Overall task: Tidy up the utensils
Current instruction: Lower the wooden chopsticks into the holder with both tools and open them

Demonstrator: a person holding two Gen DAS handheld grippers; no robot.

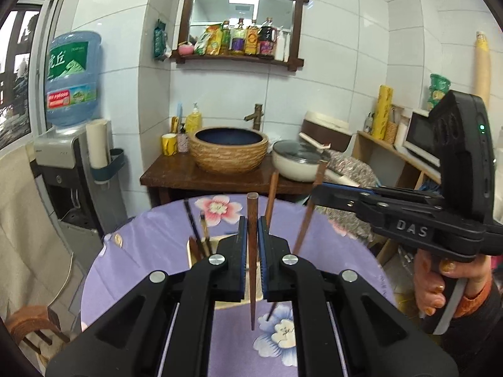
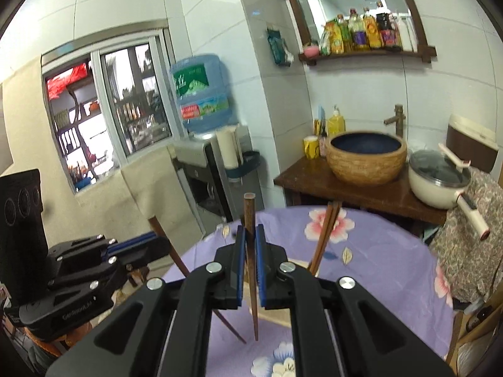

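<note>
Above purple tablecloth [image 1: 151, 238], one chopstick [image 1: 251, 251] per hand-held gripper [image 1: 251, 226].

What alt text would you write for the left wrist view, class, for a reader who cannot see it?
The left gripper is shut on an upright brown chopstick above a purple flowered tablecloth. At right, a hand holds the right gripper, shut on another chopstick.
</note>
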